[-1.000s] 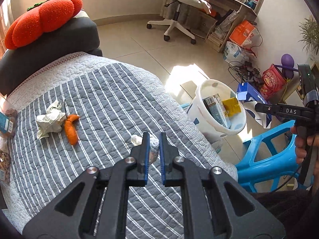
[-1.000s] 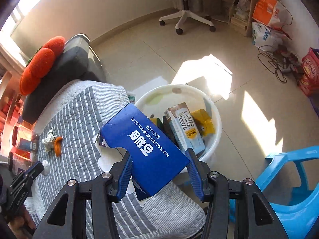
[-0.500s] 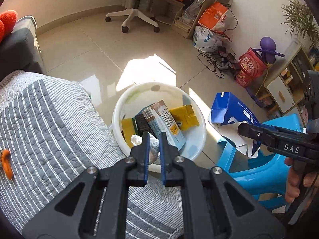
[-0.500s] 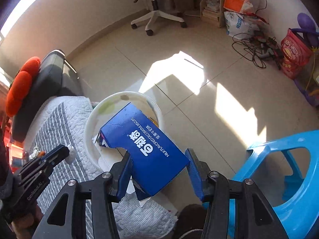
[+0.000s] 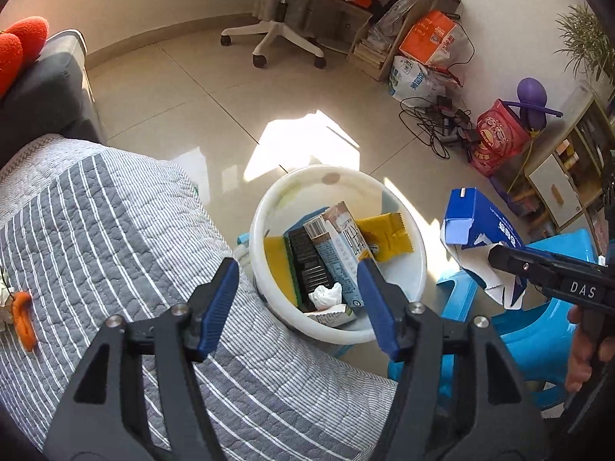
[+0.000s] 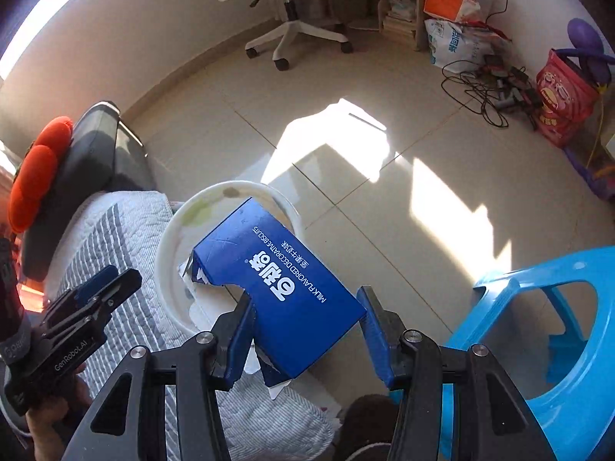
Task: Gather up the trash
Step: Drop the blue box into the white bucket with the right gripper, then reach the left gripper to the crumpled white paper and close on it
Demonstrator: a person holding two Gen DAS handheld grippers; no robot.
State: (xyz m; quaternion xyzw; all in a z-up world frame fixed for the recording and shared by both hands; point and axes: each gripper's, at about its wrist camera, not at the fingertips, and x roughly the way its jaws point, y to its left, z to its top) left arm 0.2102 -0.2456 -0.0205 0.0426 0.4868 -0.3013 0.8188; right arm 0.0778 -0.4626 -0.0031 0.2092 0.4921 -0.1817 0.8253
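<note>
Below, crumpled tissue (image 5: 326, 294) lies under opening, empty left fingers (image 5: 220, 299); right fingers (image 6: 239, 336) clamp blue box (image 6: 284, 284).

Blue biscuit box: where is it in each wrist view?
Left wrist: blue biscuit box at right, beside the white bucket, held by the right hand-held gripper.
Right wrist: box at centre, between the fingers, over the bucket.
Shared landmark: blue plastic stool.

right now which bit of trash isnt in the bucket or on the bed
The blue biscuit box: it is clamped in the right claw beside the white bucket, while the tissue and carton lie inside.
</note>
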